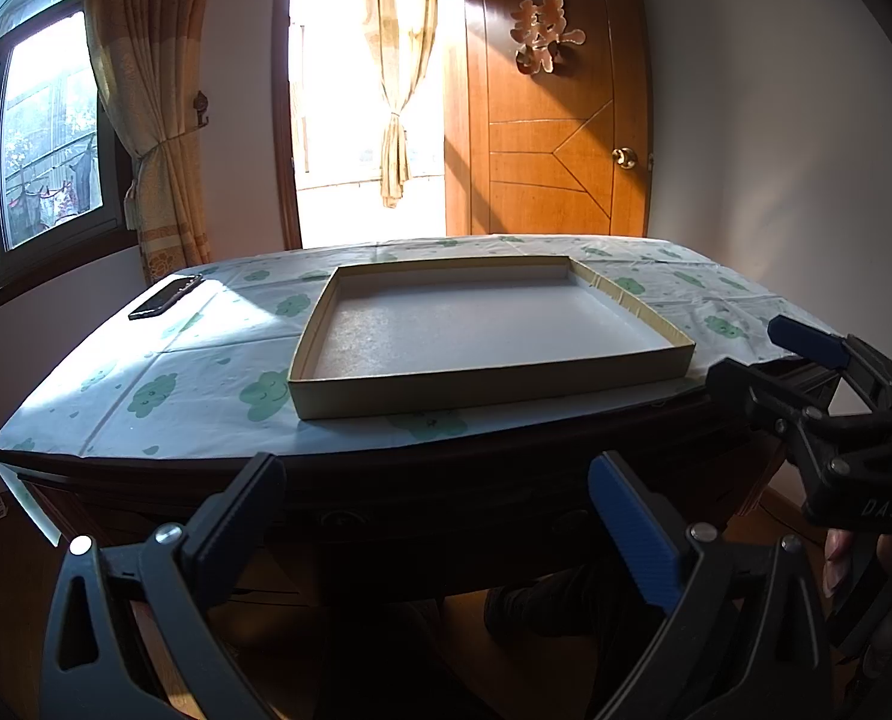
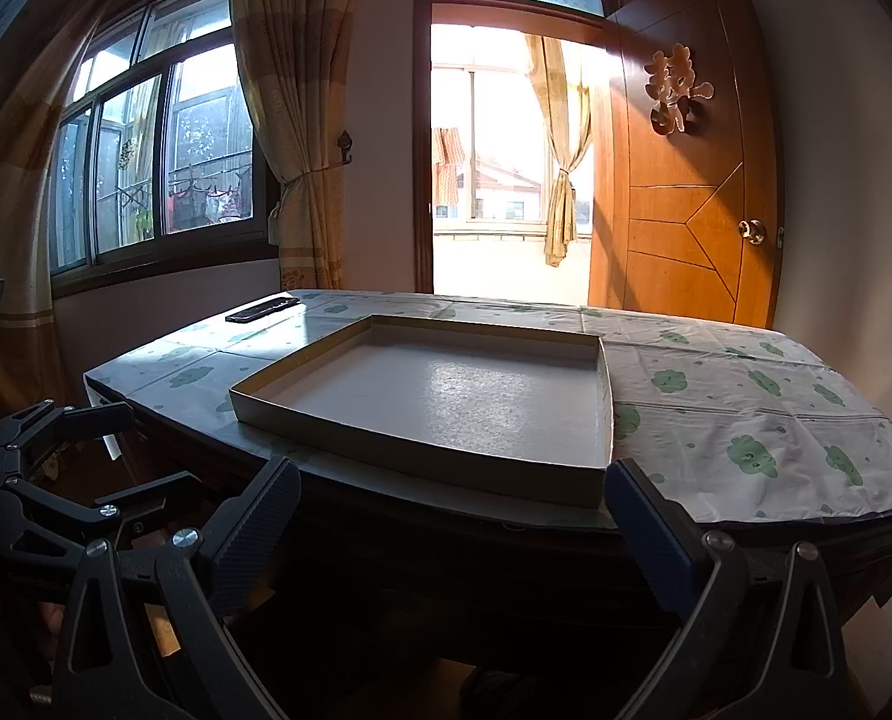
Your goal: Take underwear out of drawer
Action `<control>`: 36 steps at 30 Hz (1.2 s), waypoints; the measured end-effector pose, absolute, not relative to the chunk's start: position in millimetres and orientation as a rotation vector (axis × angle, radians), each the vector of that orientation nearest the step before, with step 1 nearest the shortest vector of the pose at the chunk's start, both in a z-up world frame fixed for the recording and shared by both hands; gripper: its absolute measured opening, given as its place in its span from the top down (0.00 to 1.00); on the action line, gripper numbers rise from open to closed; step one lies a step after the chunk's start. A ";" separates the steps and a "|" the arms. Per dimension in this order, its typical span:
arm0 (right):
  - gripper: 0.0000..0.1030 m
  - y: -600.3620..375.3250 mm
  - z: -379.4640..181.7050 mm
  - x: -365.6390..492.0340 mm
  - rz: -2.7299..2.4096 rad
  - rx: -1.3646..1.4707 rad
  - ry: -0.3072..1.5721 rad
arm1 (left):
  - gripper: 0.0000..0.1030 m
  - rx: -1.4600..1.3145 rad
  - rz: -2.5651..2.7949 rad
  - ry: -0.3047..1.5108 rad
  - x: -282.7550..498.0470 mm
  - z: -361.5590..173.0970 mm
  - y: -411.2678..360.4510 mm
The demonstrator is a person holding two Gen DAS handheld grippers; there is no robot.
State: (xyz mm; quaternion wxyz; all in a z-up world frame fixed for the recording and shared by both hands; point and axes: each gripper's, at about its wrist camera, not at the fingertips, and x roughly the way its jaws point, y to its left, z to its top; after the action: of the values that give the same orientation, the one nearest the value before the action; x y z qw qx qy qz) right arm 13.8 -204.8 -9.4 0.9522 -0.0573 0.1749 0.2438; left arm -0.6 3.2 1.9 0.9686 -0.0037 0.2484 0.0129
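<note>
No underwear shows in either view, and the drawer front under the table edge (image 1: 386,468) is too dark to make out. Both the left gripper (image 1: 440,516) and right gripper (image 2: 452,516) are spread wide and hold nothing. A shallow cardboard tray (image 1: 482,390) sits near, a phone (image 1: 167,297) far left. Only the left view catches fingers (image 1: 836,564).

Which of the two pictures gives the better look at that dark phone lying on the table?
The left wrist view: the phone appears larger and fully sunlit near the table's far left corner. In the right wrist view the phone is a thin, dark sliver farther off, with little detail.
</note>
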 end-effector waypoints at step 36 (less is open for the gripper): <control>0.01 -208.0 -80.6 34.2 0.663 -0.197 -0.084 | 0.00 -0.008 0.013 0.529 4.5 -11.8 -1.3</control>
State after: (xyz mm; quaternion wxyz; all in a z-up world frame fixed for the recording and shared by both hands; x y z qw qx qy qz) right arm 34.2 -208.0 -80.6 0.9400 -0.0963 -0.0413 0.3247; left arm 4.5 -1.3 -11.8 0.9652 -0.0039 0.2616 0.0062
